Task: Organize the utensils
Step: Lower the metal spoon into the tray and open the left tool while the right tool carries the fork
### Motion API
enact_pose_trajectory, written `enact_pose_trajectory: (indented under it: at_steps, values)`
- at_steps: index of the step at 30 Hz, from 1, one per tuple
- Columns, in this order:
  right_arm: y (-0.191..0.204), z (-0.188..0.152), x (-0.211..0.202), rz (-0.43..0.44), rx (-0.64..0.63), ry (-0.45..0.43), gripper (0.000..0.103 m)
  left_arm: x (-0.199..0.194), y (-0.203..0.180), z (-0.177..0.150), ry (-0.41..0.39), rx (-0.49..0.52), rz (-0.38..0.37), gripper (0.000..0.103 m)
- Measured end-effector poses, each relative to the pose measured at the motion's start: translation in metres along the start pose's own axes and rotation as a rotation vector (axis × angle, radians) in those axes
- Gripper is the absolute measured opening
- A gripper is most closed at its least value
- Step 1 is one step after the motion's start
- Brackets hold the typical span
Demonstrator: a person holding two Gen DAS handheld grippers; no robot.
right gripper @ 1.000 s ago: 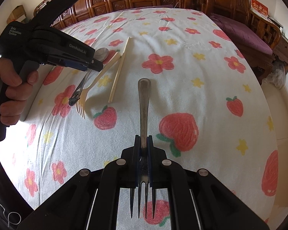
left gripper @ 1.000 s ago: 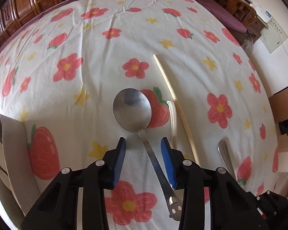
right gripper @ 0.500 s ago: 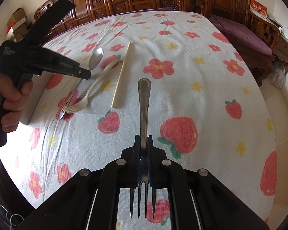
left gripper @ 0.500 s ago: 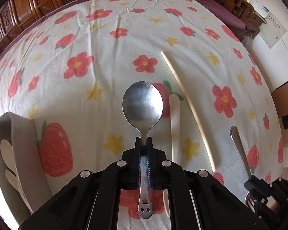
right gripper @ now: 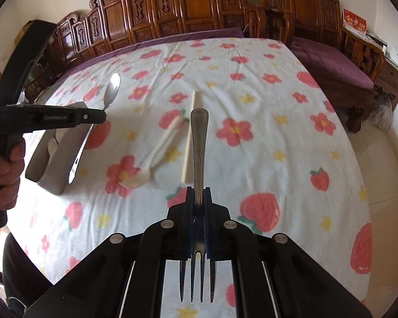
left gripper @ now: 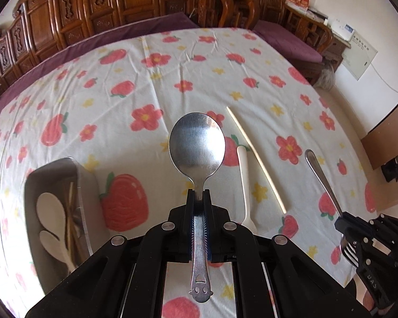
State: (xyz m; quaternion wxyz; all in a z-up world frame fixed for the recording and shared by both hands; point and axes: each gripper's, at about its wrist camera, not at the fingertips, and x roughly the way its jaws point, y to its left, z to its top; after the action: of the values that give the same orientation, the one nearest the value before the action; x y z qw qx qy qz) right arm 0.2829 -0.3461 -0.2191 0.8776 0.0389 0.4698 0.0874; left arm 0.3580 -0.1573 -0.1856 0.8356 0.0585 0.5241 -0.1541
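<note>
The left gripper (left gripper: 198, 198) has its fingers clamped on a metal spoon (left gripper: 196, 145), bowl pointing ahead. The right gripper (right gripper: 198, 196) pinches a metal fork (right gripper: 199, 137), tines pointing back. A grey tray (left gripper: 86, 185) sits left of the left fingers; a white plastic fork (left gripper: 244, 180) and 1 chopstick (left gripper: 254, 156) lie right of them on the floral cloth (left gripper: 172, 84).

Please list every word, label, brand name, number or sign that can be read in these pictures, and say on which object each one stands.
"UAS": only these letters read, on the black body of the right gripper, in the left wrist view.
White lettering on the side of the left gripper: blurred, cannot be read.
Red card with gold characters on the wooden furniture: too small to read.
White panel on the wall, printed lines: too small to read.
</note>
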Motion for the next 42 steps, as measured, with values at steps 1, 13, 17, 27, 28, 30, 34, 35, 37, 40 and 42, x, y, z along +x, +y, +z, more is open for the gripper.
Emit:
enact_pose_trajectory:
  at_steps: [1,13,17,27,28,30,34,35,37,40,42]
  values:
    - [0.005,0.002,-0.002,0.001,-0.006,-0.004,0.008,-0.008,0.005,-0.001,-0.017,0.001,0.004,0.005]
    - [0.074,0.028,-0.011,0.05,-0.087,-0.03,0.008,-0.06,0.066,-0.02,-0.077,-0.037,0.03,0.005]
    - [0.1,0.035,-0.012,0.08,-0.114,-0.037,0.008,-0.067,0.093,-0.03,-0.077,-0.069,0.046,0.005]
    - [0.153,0.047,-0.004,0.123,-0.179,-0.022,0.008,-0.061,0.144,-0.054,-0.062,-0.121,0.062,0.005]
    - [0.157,0.047,-0.004,0.126,-0.184,-0.021,0.008,-0.057,0.15,-0.057,-0.054,-0.13,0.057,0.005]
    - [0.164,0.049,-0.002,0.129,-0.194,-0.017,0.008,-0.049,0.157,-0.06,-0.046,-0.142,0.047,0.005]
    - [0.175,0.051,0.001,0.135,-0.202,-0.011,0.008,-0.035,0.166,-0.065,-0.033,-0.157,0.045,0.005]
    - [0.177,0.052,0.001,0.138,-0.203,-0.009,0.008,-0.031,0.168,-0.066,-0.031,-0.16,0.041,0.005]
    - [0.183,0.053,0.003,0.142,-0.207,-0.003,0.008,-0.026,0.171,-0.066,-0.03,-0.163,0.041,0.005]
    - [0.189,0.055,0.006,0.144,-0.215,0.002,0.008,-0.02,0.176,-0.064,-0.026,-0.171,0.04,0.005]
    - [0.194,0.056,0.008,0.148,-0.219,0.006,0.008,-0.018,0.176,-0.064,-0.028,-0.164,0.046,0.005]
